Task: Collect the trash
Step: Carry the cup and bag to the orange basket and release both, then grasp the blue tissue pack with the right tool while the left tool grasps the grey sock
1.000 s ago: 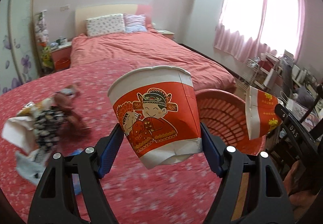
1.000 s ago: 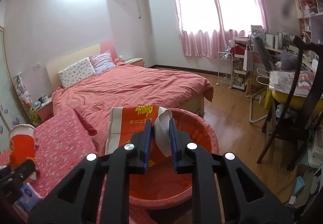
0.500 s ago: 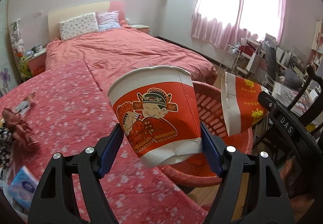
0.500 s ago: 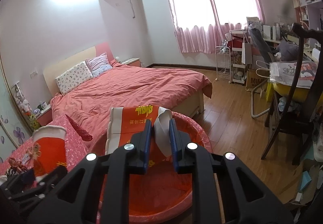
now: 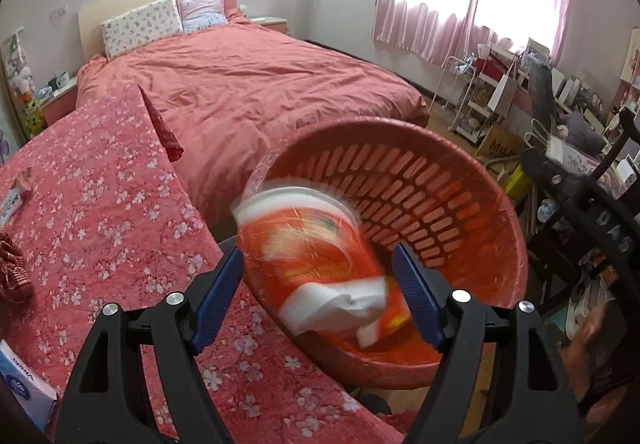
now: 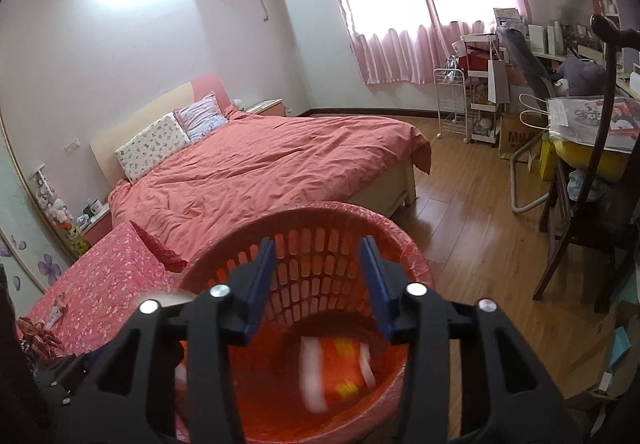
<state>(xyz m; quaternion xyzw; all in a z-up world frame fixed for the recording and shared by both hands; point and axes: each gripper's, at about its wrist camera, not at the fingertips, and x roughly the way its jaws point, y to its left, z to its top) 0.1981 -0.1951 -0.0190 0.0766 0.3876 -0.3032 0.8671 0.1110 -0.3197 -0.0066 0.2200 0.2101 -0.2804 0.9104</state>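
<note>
Both loads released over red basket; fingers spread, nothing pinched.

Left gripper (image 5: 318, 298): fingers just opened wider, blurred paper cup (image 5: 308, 248) between them but clear of both pads, tipped with rim up-left and crumpled white base low, dropping into red basket (image 5: 472, 203) directly ahead and below. Right gripper (image 6: 318, 290): fingers just opened, gap bare; flattened orange carton (image 6: 340, 368) lying blurred on basket floor below. Remaining trash on floral-covered table (image 5: 100, 203) at left, nearer left gripper: wrapper scraps (image 5: 12, 272) at edge, blue-white pack (image 5: 22, 384), print unreadable. Farther off, brown bag (image 6: 516, 139) marked "MUJ…".
</note>
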